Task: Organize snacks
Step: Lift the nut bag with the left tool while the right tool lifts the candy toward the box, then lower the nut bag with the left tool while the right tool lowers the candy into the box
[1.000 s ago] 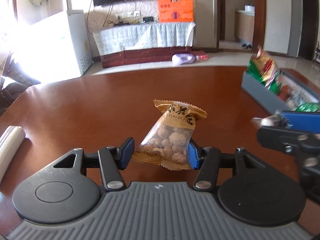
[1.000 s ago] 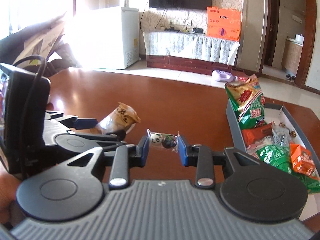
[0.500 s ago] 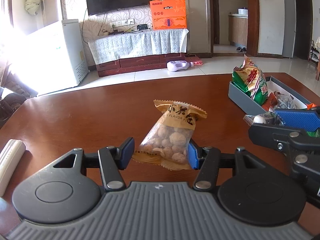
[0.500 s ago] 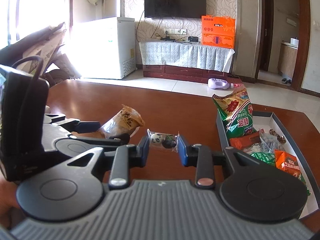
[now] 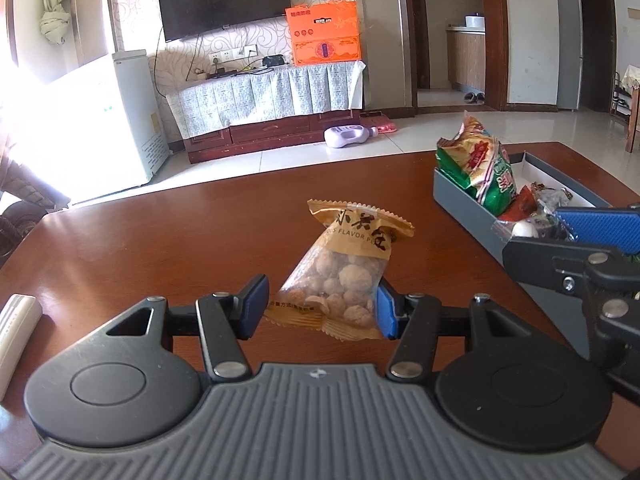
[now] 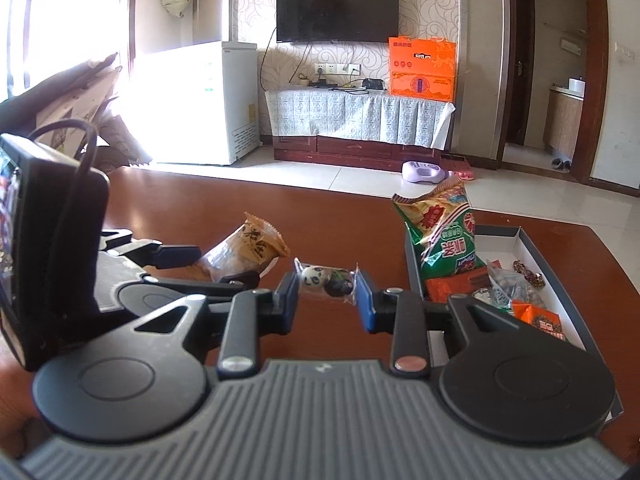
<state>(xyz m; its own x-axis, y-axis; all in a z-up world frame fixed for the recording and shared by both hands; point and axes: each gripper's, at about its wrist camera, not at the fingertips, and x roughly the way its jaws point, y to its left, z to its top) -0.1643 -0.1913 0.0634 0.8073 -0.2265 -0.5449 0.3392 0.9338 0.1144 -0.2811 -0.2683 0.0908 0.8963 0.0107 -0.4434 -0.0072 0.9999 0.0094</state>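
Observation:
My left gripper [image 5: 318, 307] is shut on a tan packet of round nut snacks [image 5: 344, 276], held above the brown table [image 5: 160, 248]. The packet also shows in the right wrist view [image 6: 244, 252]. My right gripper [image 6: 327, 294] is shut on a small clear candy packet [image 6: 326, 280] with a white and a dark sweet. That gripper shows in the left wrist view [image 5: 568, 240], to the right of the nut packet. A grey snack box [image 6: 560, 276] on the right holds a green-red bag [image 6: 444, 232] and several small packets.
A white ribbed object [image 5: 16, 328] lies at the table's left edge. The left gripper's body [image 6: 52, 220] fills the left of the right wrist view. Beyond the table are a white freezer [image 5: 116, 120], a TV stand and tiled floor.
Both grippers have risen and tilted with their packets still held. The snack box now sits more to the right and lower in both views.

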